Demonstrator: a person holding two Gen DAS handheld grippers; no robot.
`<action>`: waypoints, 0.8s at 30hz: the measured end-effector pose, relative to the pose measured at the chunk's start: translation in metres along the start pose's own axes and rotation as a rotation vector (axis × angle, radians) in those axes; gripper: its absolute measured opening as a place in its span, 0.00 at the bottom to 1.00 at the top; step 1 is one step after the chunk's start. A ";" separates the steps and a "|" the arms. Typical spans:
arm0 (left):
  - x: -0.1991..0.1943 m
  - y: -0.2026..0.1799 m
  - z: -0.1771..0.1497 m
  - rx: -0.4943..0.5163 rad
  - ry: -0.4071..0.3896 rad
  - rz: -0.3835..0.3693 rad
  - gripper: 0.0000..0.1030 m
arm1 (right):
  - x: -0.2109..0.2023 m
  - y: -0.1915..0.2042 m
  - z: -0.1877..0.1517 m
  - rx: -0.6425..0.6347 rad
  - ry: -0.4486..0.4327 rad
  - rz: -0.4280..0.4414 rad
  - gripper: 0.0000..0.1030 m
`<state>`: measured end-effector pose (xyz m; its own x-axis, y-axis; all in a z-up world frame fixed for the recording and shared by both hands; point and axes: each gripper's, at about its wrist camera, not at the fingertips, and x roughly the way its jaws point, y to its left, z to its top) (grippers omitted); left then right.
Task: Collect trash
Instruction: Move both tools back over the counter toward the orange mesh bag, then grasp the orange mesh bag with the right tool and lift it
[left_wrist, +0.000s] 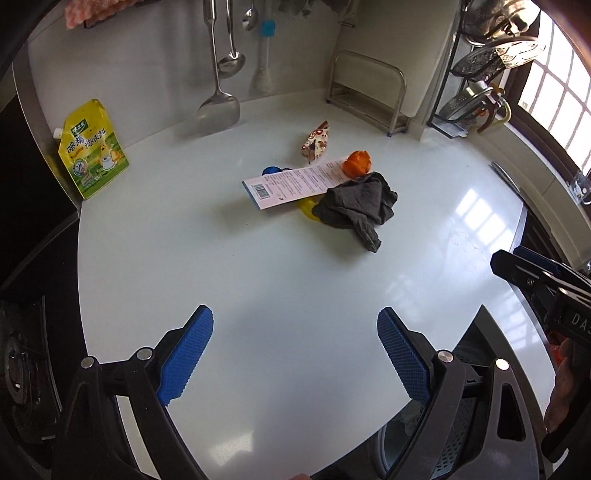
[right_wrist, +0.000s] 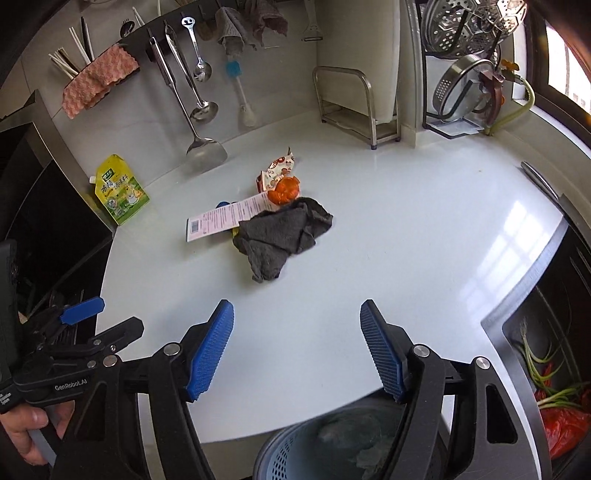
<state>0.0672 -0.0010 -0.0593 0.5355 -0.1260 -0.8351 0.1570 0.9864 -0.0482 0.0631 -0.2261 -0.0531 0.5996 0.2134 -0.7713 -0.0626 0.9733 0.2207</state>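
A small heap of trash lies mid-counter: a crumpled grey rag (left_wrist: 356, 205) (right_wrist: 282, 230), a pink printed paper slip (left_wrist: 291, 186) (right_wrist: 221, 218), an orange peel (left_wrist: 356, 163) (right_wrist: 284, 190), a patterned snack wrapper (left_wrist: 316, 142) (right_wrist: 277, 170), with blue and yellow bits partly hidden under the slip. My left gripper (left_wrist: 295, 356) is open and empty, well short of the heap. My right gripper (right_wrist: 297, 349) is open and empty, also short of it. A perforated grey bin (right_wrist: 325, 443) (left_wrist: 424, 439) sits below the counter's front edge.
A yellow seasoning pouch (left_wrist: 92, 151) (right_wrist: 122, 192) stands at the back left by the stove (left_wrist: 22, 369). Utensils (right_wrist: 192, 92) hang on the wall. A metal rack (right_wrist: 354, 107) stands at the back. The sink (right_wrist: 546, 369) at right holds scallions and red scraps.
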 end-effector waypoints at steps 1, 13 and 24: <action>0.003 0.006 0.005 -0.003 -0.001 0.001 0.86 | 0.007 0.002 0.010 -0.003 -0.006 -0.002 0.66; 0.049 0.049 0.045 -0.023 0.033 -0.022 0.86 | 0.110 0.023 0.098 -0.083 -0.011 -0.039 0.66; 0.094 0.070 0.070 -0.063 0.066 -0.079 0.86 | 0.195 0.020 0.122 -0.109 0.085 -0.082 0.66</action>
<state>0.1867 0.0484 -0.1022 0.4673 -0.1981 -0.8617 0.1425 0.9787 -0.1477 0.2758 -0.1748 -0.1265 0.5366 0.1347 -0.8330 -0.1052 0.9902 0.0924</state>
